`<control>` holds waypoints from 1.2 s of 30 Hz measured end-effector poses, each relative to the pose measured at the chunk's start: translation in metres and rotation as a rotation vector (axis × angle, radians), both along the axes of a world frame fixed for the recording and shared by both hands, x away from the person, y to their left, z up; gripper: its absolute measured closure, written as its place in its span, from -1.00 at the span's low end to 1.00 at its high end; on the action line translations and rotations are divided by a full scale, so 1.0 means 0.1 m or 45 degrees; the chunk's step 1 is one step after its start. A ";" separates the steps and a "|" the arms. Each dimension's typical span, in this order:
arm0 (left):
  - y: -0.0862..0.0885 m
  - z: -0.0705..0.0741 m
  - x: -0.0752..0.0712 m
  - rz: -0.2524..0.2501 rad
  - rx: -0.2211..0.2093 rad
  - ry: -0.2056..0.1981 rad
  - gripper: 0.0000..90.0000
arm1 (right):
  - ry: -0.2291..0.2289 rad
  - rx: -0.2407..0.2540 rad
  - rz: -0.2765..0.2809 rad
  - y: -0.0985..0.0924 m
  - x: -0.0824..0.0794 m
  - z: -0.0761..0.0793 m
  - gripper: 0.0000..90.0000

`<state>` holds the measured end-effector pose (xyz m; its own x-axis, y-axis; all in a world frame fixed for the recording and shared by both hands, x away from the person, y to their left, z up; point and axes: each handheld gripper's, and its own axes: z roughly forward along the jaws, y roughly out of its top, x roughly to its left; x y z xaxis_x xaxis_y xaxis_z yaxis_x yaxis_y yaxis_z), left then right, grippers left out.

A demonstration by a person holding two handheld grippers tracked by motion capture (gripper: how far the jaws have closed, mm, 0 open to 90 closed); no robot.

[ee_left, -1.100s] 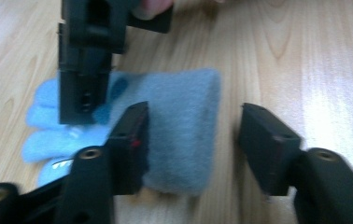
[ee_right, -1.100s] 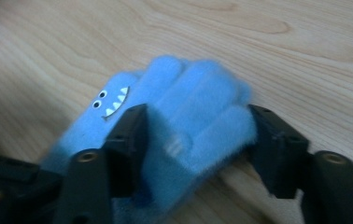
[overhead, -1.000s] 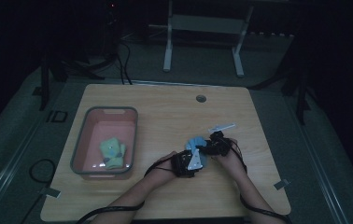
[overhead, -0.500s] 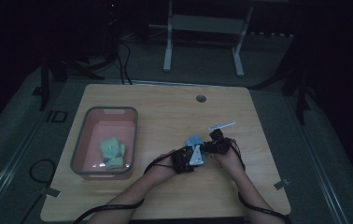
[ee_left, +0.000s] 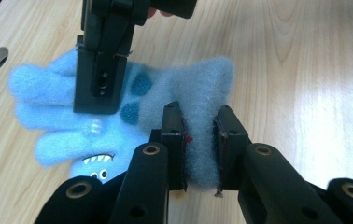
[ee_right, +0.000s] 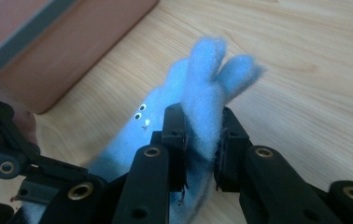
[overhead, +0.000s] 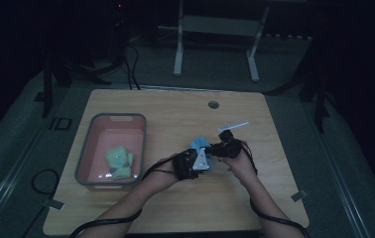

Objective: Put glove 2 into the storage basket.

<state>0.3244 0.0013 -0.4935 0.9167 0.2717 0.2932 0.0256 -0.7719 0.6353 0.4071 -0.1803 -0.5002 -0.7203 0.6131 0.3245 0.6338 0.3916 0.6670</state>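
Wooden and pale, the desk [overhead: 284,198] carries a pink tray [overhead: 87,148] near its left edge, with a green fuzzy glove [overhead: 120,162] lying inside at the near end. Right of the tray, toward the middle of the near half, both hands meet over a blue fuzzy glove [ee_left: 118,116] printed with a little monster face. In the high view from a second ago the grippers sat lower and flatter over the glove; now the glove hangs pinched between them, apparently off the wood. The left gripper [ee_left: 199,135] has just been closing and is clamped on the cuff end, its pads sunk into the fleece. The right gripper [ee_right: 201,135] has also just been closing and is clamped on the finger end, two fuzzy fingers sticking up past its jaws; it appears again in the left gripper view, standing over the glove's fingers. With both ends secured and the glove stretched between them, the pick-up looks done, and the likely next move is carrying it left to join its green partner in the tray.
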 end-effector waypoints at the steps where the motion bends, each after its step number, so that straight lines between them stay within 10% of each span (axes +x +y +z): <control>1: 0.02 0.02 -0.01 -0.002 0.008 0.004 0.73 | -0.002 0.003 0.008 0.02 0.00 0.02 0.72; 36: 1.07 0.58 -0.28 0.202 0.105 -0.023 0.73 | -0.045 0.065 0.279 1.23 0.02 0.58 0.72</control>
